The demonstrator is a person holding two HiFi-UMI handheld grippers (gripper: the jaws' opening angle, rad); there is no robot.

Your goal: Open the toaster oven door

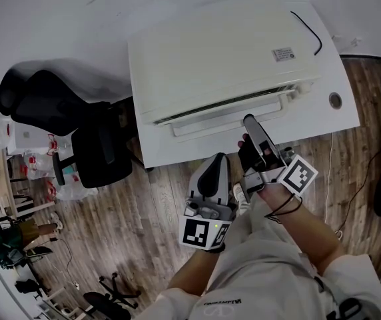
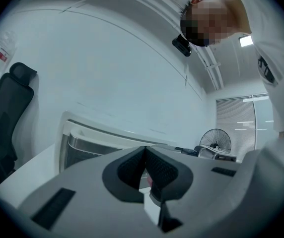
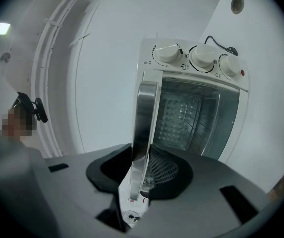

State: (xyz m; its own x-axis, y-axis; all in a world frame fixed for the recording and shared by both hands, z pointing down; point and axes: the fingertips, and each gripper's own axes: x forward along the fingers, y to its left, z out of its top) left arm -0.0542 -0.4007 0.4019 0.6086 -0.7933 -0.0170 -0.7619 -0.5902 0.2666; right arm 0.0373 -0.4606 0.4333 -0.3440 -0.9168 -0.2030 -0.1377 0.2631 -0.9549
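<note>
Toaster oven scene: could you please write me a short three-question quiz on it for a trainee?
1. Multiple choice: what stands between the right gripper's jaws? A) a spoon B) the door handle C) nothing
2. True or false: the left gripper also holds the door handle.
3. How many knobs does the toaster oven show in the right gripper view?

Key: 1 B. 2 False: its jaws are together, with nothing between them. 3 Three.
</note>
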